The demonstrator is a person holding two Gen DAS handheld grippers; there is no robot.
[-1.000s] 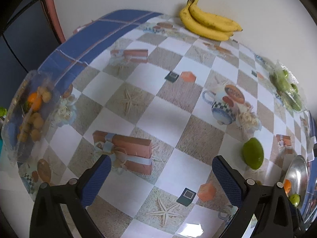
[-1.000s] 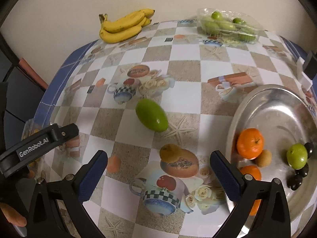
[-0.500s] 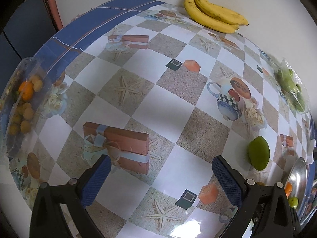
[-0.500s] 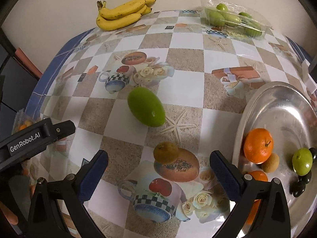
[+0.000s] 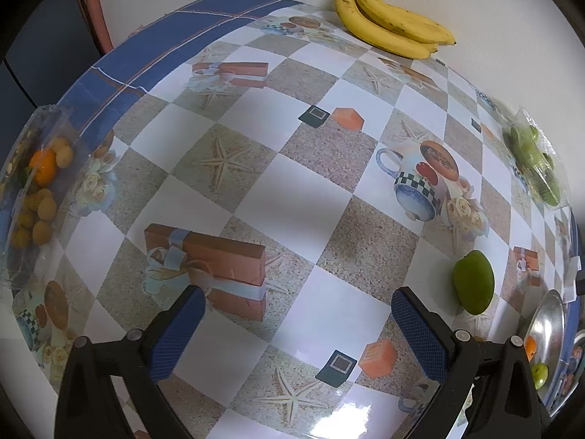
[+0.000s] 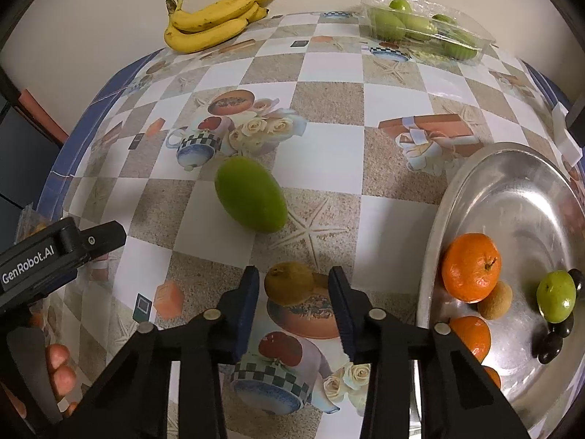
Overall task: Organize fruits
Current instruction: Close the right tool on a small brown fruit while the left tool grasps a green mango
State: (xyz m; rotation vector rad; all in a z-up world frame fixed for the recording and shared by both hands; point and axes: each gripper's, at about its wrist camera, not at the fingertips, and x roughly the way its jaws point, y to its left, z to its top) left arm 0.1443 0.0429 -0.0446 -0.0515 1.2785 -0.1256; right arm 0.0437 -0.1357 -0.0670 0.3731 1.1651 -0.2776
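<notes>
Nearest the right wrist camera, the right gripper [image 6: 294,289] is closing its blue-padded jaws around a small round brownish-yellow fruit [image 6: 289,282] sitting on the glossy checked tablecloth [image 6: 329,73]. The fruit is between the pads, yet a sliver of gap seems to remain on each side, so the tongs are not yet clenching it. They are straddling it from above, probably because so small a ball would roll away from a sideways push.

Just to the right, the shiny oval metal tray [image 6: 438,226] is holding orange mandarins [image 6: 470,267], a tan round fruit, a small green round fruit [image 6: 555,295] and dark grapes, so it looks like the collecting place, and the fruit being pinched probably belongs there.

The left gripper [image 5: 298,323] is hanging released over bare cloth, its pads wide apart with nothing between them, presumably waiting its turn.

Farther out, a smooth green oval mango [image 6: 250,194] is lying loose on the cloth. At the far edge by the wall, a bunch of yellow bananas [image 6: 215,22] and a clear plastic punnet of green fruits [image 6: 424,27] are sitting unsorted. In the left view, a clear plastic box of small yellow fruits [image 5: 36,190] is resting at the table's blue border.
</notes>
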